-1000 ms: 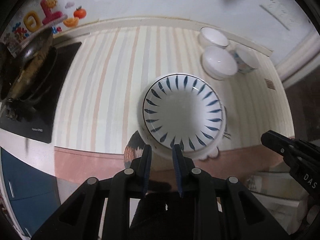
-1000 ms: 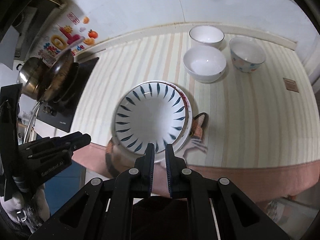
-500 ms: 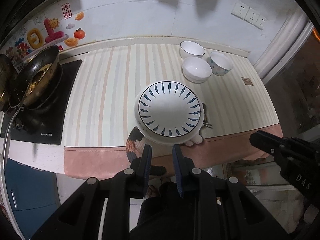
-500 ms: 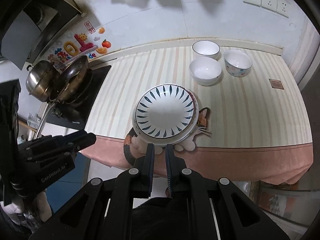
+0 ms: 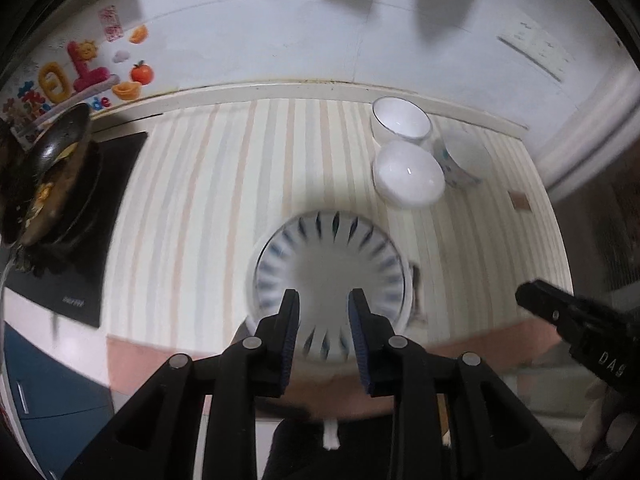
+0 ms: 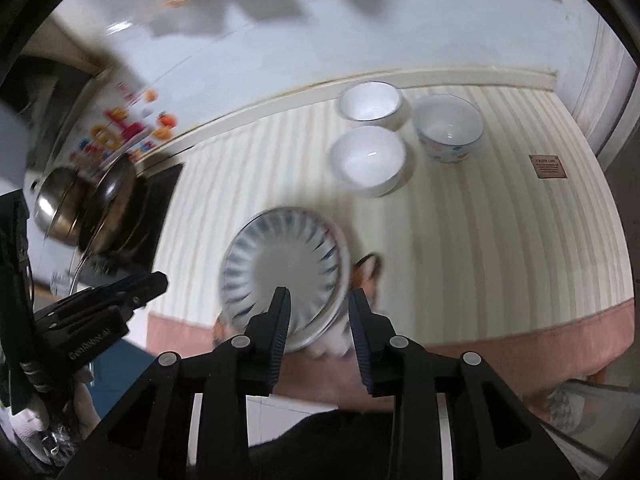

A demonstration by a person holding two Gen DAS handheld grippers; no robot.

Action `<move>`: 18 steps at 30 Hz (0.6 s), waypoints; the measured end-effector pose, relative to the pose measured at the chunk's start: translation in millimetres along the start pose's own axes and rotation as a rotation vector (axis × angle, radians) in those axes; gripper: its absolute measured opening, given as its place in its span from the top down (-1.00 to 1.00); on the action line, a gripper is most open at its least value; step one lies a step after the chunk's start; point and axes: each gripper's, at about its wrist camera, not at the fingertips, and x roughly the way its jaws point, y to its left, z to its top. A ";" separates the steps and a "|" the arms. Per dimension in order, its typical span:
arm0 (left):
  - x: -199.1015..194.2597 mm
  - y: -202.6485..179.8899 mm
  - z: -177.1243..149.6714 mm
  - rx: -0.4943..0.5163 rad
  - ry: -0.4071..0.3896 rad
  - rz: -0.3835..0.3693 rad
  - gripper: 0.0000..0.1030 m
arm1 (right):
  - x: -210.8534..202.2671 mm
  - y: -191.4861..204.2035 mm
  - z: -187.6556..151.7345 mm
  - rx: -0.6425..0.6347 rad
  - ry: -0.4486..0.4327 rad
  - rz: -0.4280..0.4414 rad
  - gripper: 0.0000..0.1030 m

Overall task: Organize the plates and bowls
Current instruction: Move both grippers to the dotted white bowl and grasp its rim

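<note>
A white plate with blue leaf marks tops a stack of plates near the counter's front edge, blurred in both views. My left gripper hovers over its near rim; the jaws are opening a little, with nothing between them. My right gripper hangs over the same plate, its jaws opening wider and empty. Each gripper shows in the other's view: the right gripper at the right edge, the left gripper at the left. Three bowls cluster at the back right.
A dark wok sits on a black cooktop at the left, with a steel pot beside it. The plates rest on a cat-shaped mat. A striped cloth covers the counter; a white wall runs behind.
Both views pulled far back from the counter, then came in close over the plate stack again. The right jaws have spread apart; the left jaws have widened slightly.
</note>
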 end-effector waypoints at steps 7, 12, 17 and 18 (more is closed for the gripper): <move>103.5 -26.6 90.7 -0.066 0.105 -0.027 0.55 | 88.1 -73.5 86.8 0.057 0.055 -0.026 0.36; 181.5 -39.2 128.5 -0.098 0.221 -0.052 0.55 | 158.3 -112.5 135.3 0.106 0.135 0.007 0.36; 221.1 -46.3 141.9 -0.111 0.287 -0.086 0.53 | 204.6 -122.5 153.1 0.108 0.211 0.017 0.36; 225.5 -48.7 143.1 -0.105 0.292 -0.086 0.54 | 214.0 -123.2 155.8 0.105 0.227 0.017 0.36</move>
